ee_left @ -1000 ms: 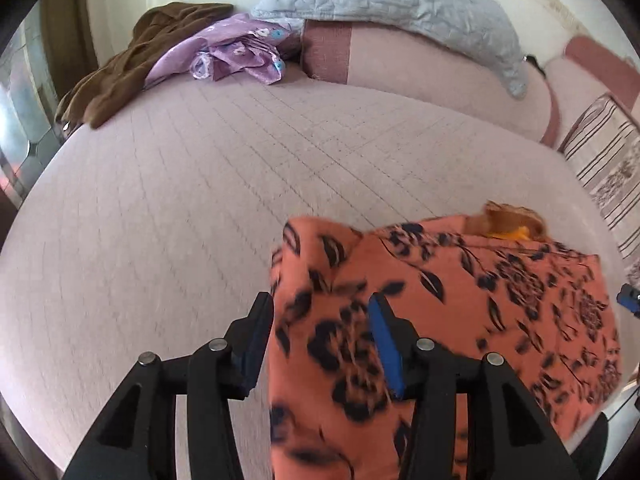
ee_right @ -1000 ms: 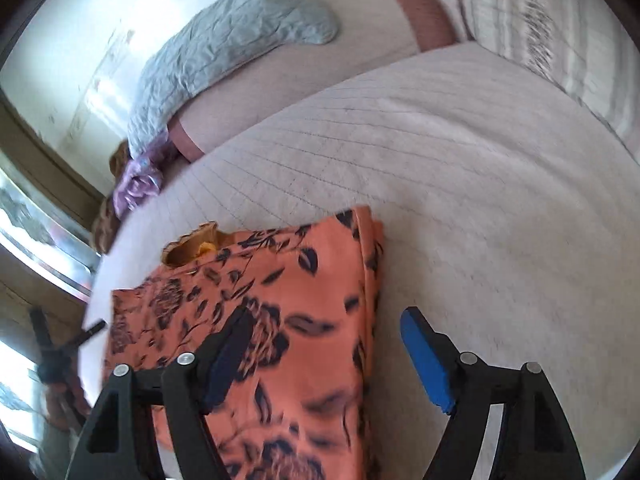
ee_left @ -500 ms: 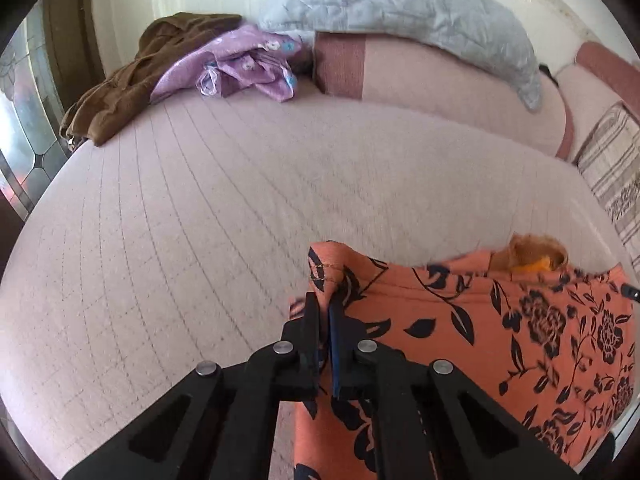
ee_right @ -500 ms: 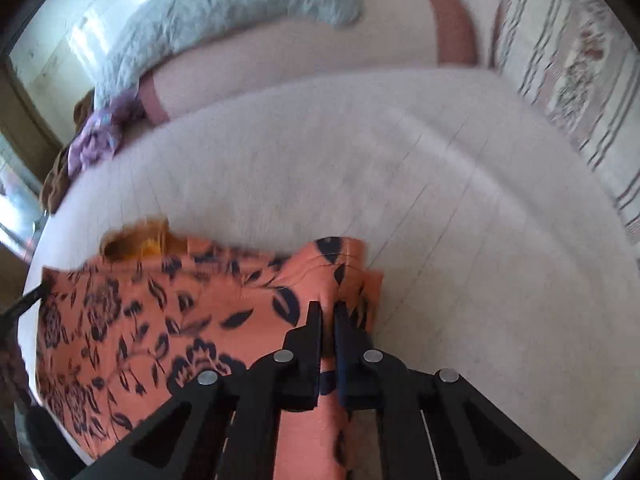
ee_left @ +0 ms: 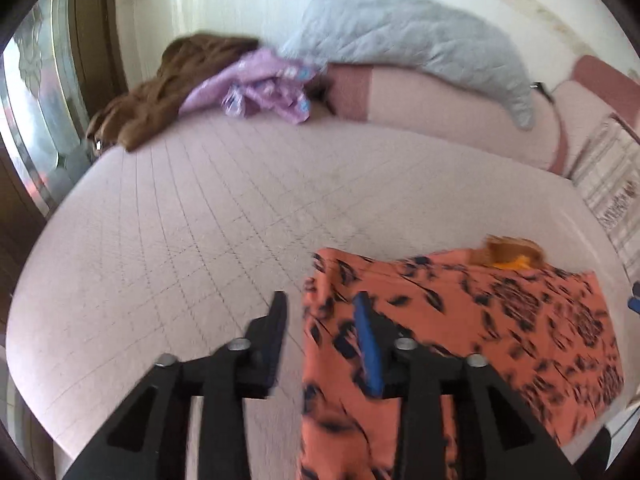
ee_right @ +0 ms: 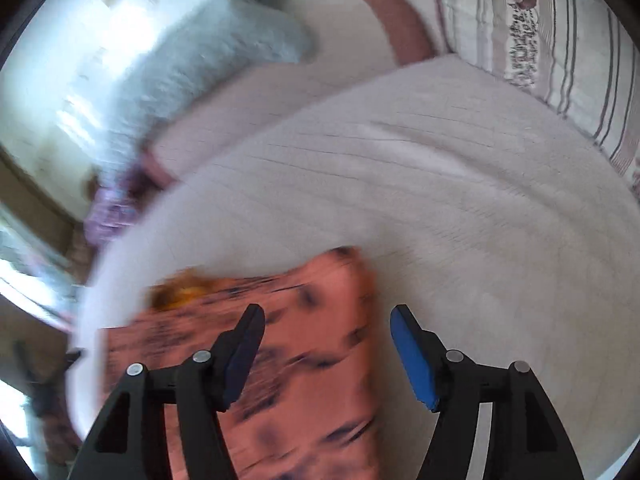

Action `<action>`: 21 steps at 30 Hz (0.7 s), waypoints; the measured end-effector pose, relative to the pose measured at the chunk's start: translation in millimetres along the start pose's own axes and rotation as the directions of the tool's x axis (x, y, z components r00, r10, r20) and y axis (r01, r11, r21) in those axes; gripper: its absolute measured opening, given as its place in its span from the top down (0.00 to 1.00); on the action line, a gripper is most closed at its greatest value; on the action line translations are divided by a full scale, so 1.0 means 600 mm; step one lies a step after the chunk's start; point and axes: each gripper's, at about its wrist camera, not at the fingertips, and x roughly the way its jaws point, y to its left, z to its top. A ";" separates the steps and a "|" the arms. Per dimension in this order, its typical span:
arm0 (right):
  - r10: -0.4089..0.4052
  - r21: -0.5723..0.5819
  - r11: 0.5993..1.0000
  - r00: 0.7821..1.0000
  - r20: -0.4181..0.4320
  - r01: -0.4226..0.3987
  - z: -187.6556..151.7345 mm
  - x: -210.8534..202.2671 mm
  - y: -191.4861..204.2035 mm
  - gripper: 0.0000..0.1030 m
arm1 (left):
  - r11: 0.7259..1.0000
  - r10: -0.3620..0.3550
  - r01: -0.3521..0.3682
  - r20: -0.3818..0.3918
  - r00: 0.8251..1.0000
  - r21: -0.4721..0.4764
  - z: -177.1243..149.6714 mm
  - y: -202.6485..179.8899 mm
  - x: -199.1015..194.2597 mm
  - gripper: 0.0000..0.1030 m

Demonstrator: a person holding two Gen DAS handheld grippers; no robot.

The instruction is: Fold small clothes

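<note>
Two grippers, both with their jaws spread wide and nothing between the pads. The left gripper (ee_left: pixel 320 312) straddles the near left edge of the orange floral garment (ee_left: pixel 460 340): its black finger sits over bare bedspread, its blue-padded finger over the cloth, and whether either pad touches is hard to tell through the blur. The right gripper (ee_right: pixel 324 340) hovers at the garment's (ee_right: pixel 304 360) other side, dark-padded finger above the print, blue-padded finger out over the bedspread just past the cloth's right edge.

The garment lies flat on the pale pink quilted bedspread (ee_left: pixel 200 220), near the front edge of the bed, a rough rectangle with dark leaf and flower marks. At its far edge a small yellow-brown piece (ee_left: pixel 512 254) peeks out; what it is, I can't make out.

Further back in the left view, a heap of clothes sits at the far left corner: a brown garment (ee_left: pixel 160 88) with a crumpled lilac one (ee_left: pixel 264 92) against it. Beside them a pink bolster (ee_left: pixel 440 108) runs along the wall, a grey quilted pillow (ee_left: pixel 408 40) resting on top. On the right side, a striped, flower-printed pillow (ee_right: pixel 560 40) leans at the bed's edge. The right view is heavily smeared
</note>
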 end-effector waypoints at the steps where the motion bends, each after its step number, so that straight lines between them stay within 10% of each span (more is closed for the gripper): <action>1: 0.094 0.002 0.996 0.995 -0.017 -0.094 -0.019 -0.019 0.020 0.33 | 1.000 -0.003 0.003 0.012 1.000 0.011 -0.013 -0.010 -0.016 0.49; 6: 0.371 0.117 0.927 0.918 -0.142 -0.357 -0.125 -0.006 0.053 0.31 | 0.996 -0.061 0.061 0.003 0.998 0.058 -0.084 -0.057 -0.034 0.38; 8: 0.316 0.162 0.943 0.936 -0.157 -0.292 -0.160 0.019 0.030 0.33 | 0.996 -0.035 0.041 -0.086 0.996 0.076 -0.112 -0.066 0.007 0.38; 10: 0.248 0.311 0.928 0.963 -0.108 -0.204 -0.191 0.029 -0.035 0.61 | 0.995 0.040 -0.023 -0.180 0.983 0.095 -0.134 -0.064 0.048 0.38; 12: 0.248 0.403 0.888 0.969 -0.018 -0.220 -0.203 -0.012 -0.064 0.55 | 0.997 0.040 -0.032 -0.120 0.992 0.067 -0.129 -0.060 0.024 0.38; 14: 0.208 0.387 0.899 0.977 0.034 -0.205 -0.208 -0.056 -0.062 0.18 | 0.999 0.011 -0.006 -0.090 0.996 0.052 -0.116 -0.063 0.002 0.38; 21: 0.276 0.477 0.846 0.961 -0.013 -0.237 -0.288 -0.064 -0.060 0.15 | 0.992 -0.128 0.128 -0.039 0.991 -0.003 -0.118 -0.124 -0.034 0.37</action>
